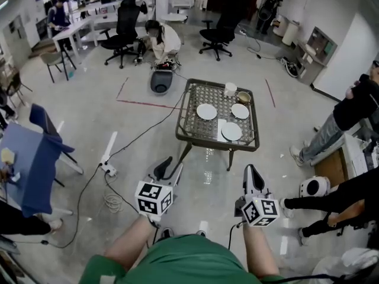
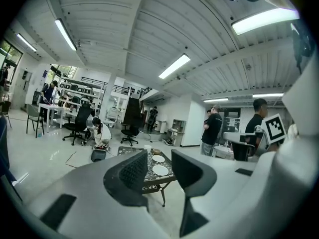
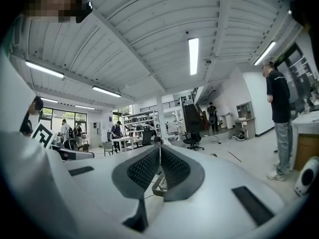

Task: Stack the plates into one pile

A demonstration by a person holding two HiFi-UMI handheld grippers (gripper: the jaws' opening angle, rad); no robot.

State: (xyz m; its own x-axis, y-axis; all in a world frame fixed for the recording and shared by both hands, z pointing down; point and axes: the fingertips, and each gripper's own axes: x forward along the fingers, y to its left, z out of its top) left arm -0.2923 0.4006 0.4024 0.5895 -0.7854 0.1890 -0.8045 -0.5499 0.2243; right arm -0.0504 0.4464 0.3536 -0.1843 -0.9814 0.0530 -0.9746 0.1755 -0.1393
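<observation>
Left gripper (image 1: 166,164): short of the table (image 1: 182,115), aimed at it; jaws released, empty
Right gripper (image 1: 251,171): alongside, level; jaws clenched, empty
Plates (image 1: 206,111): three, apart on the table

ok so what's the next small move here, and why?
Probably walk up to the table: the three plates lie apart on it, well ahead of both claws. The left claw is open and empty, the right claw shut and empty, so nothing is held yet.
</observation>
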